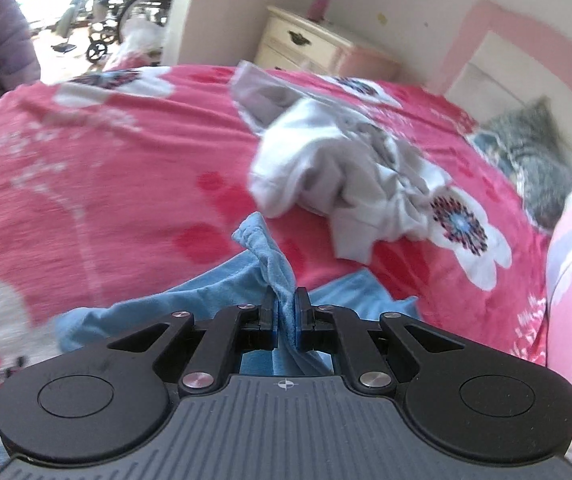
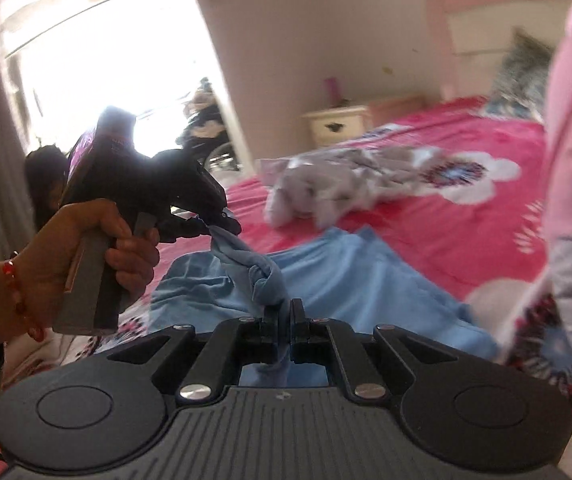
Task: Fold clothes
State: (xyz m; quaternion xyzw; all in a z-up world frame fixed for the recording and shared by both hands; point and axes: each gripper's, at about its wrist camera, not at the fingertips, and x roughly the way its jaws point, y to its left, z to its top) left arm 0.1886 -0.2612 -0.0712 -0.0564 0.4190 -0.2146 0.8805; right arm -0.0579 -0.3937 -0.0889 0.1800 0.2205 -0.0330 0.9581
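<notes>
Left gripper (image 1: 286,304) and, seemingly, right gripper (image 2: 284,314): jaws clamped on blue garment (image 2: 346,280).

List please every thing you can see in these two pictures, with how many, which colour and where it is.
blue garment: one, light blue, on the bed nearest the cameras, bunched and pinched at two spots
grey and white clothes: one crumpled heap, on the bedspread beyond the blue garment
bedspread: one, pink-red with white flowers, covering the bed
pillow: one, grey patterned, at the head of the bed
nightstand: one, cream, against the wall beside the bed
cup: one, magenta, on the nightstand
wheelchair: one, dark, in the bright doorway
left tool: one, black, shut on the blue garment
right tool: one, black, shut on the blue garment
left hand: one, holding the left tool's handle, red bead bracelet at the wrist
</notes>
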